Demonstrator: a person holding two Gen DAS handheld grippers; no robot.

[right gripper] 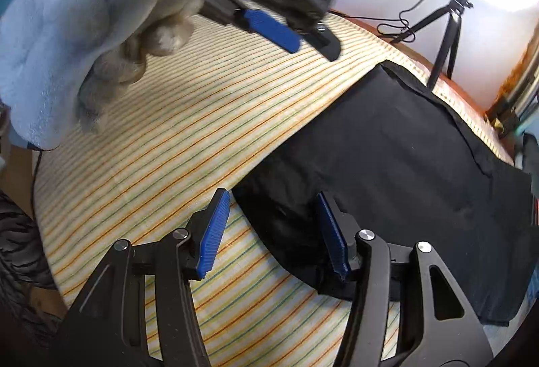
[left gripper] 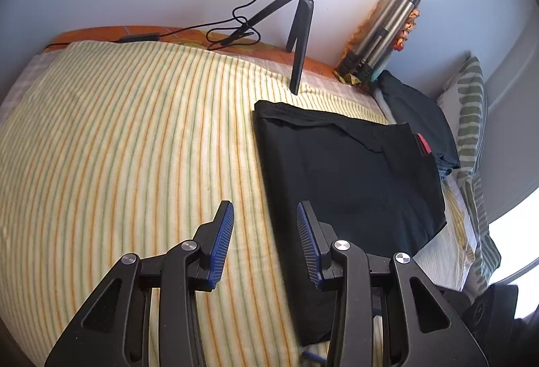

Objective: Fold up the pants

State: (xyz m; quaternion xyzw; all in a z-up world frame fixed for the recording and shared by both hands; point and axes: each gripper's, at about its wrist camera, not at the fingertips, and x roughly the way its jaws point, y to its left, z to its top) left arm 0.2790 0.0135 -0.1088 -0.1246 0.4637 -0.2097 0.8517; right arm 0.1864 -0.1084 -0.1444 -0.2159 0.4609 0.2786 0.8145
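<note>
Both grippers are hanging empty over the bed: my left gripper (left gripper: 264,215) is standing partly open above the striped sheet (left gripper: 118,148), and my right gripper (right gripper: 273,202) is standing wider, nothing between its blue pads (right gripper: 212,232). Folded black pants (left gripper: 353,171) are lying flat on the sheet, just beyond both sets of fingertips, below the small tripod (left gripper: 299,40).

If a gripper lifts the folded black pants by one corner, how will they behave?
The black pants would probably flop and unfold, being soft layered cloth lying flat on the striped bedsheet. They look light, and their visible creases suggest they would bunch rather than slide if pushed.
</note>
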